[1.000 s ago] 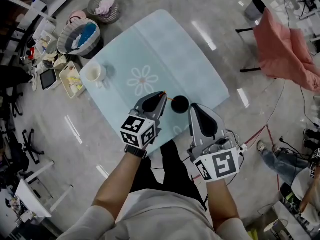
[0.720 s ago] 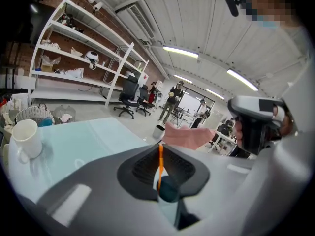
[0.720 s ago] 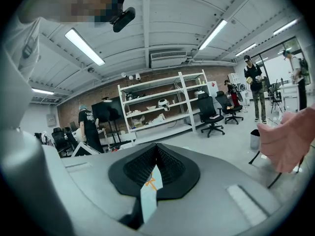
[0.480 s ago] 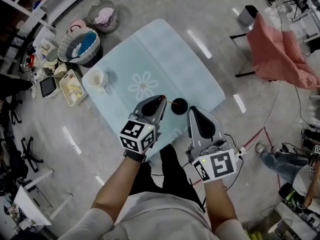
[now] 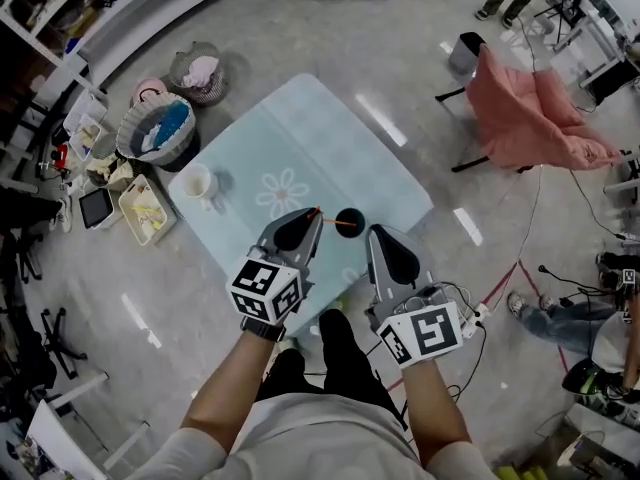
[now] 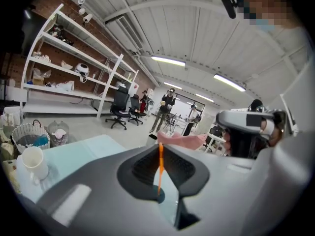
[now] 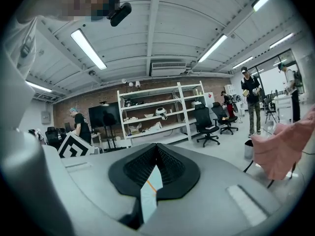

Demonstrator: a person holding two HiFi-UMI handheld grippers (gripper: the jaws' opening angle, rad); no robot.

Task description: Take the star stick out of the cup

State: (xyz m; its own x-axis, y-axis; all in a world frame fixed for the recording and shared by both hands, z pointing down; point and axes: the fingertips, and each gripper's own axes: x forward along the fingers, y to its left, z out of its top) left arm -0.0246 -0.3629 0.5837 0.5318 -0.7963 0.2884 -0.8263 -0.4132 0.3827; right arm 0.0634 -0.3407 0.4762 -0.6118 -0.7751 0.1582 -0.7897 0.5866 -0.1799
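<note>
A thin orange stick (image 5: 333, 218) runs from my left gripper (image 5: 316, 212) to a small black cup (image 5: 349, 221) near the front edge of the light blue table (image 5: 300, 138). In the left gripper view the stick (image 6: 160, 166) stands pinched between the closed jaws of the left gripper (image 6: 160, 144), its lower end at the dark cup (image 6: 161, 197). No star shape shows. My right gripper (image 5: 372, 231) sits just right of the cup, shut and holding nothing. In its own view the right gripper (image 7: 157, 145) shows jaws meeting at the tip.
A white mug (image 5: 196, 182) stands on the table's left part. Baskets (image 5: 158, 128) and a tray of small items (image 5: 145, 209) lie on the floor to the left. A pink cloth over a chair (image 5: 530, 118) is at right. Cables trail on the floor at lower right.
The head view has pulled back and the table looks smaller. Both grippers keep their places by the black cup, the left still pinching the stick.
</note>
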